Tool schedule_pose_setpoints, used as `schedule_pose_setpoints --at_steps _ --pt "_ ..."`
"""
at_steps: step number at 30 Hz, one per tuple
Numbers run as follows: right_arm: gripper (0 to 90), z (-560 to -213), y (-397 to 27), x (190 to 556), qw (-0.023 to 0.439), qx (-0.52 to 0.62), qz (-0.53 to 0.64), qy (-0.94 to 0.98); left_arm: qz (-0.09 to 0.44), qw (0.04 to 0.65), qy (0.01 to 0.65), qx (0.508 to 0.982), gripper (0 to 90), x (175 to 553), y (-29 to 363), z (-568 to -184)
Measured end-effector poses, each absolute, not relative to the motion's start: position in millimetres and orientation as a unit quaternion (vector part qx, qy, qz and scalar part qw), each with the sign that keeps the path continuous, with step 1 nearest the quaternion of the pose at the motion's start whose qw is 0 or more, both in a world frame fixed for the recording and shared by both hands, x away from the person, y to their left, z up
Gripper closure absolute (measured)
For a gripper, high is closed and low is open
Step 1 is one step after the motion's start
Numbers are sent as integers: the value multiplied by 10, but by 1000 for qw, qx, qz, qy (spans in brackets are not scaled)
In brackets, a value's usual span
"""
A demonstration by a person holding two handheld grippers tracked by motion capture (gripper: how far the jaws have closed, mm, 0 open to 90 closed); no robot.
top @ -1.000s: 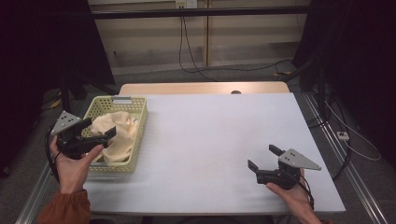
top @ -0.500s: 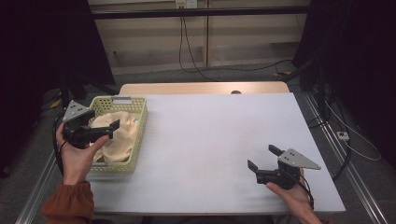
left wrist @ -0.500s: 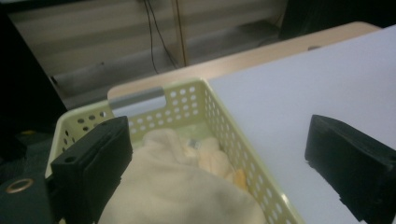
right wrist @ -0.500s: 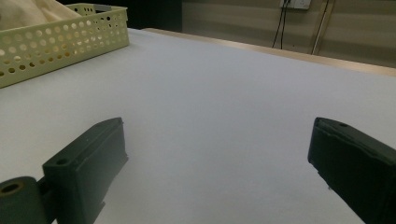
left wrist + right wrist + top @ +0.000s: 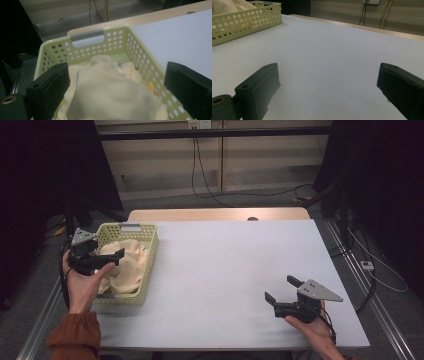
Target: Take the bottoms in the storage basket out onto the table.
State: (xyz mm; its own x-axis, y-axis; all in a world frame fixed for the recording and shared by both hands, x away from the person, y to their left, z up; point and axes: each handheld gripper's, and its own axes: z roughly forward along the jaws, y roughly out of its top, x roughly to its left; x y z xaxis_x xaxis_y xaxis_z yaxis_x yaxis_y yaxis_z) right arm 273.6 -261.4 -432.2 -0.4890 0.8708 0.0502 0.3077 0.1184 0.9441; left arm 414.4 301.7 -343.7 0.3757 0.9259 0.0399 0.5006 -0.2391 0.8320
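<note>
Now my left gripper hangs open over one basket of cream cloth. My right gripper is open too, holding nothing.

soft matt cream cloth in a perforated, slightly glossy plastic basket; smooth matt table.

We find no legible text, brand, number or sign in any view. A small tag sits on the cream cloth inside the basket, but its print is too small for us to read.
</note>
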Motion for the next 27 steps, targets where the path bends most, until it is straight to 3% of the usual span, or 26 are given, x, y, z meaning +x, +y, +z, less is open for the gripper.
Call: schedule_pose_setpoints --at_steps 12,21,27 --pt "41 -4323 -2610 2739 275 422 512 696 246 344 517 744 59 4357 3129 -3586" --pt "41 -4322 -2608 2740 274 425 512 694 229 335 506 761 93 4496 2901 -3708" --pt "41 -4328 -2606 2751 274 424 511 696 207 345 533 744 114 4639 2950 -3812"
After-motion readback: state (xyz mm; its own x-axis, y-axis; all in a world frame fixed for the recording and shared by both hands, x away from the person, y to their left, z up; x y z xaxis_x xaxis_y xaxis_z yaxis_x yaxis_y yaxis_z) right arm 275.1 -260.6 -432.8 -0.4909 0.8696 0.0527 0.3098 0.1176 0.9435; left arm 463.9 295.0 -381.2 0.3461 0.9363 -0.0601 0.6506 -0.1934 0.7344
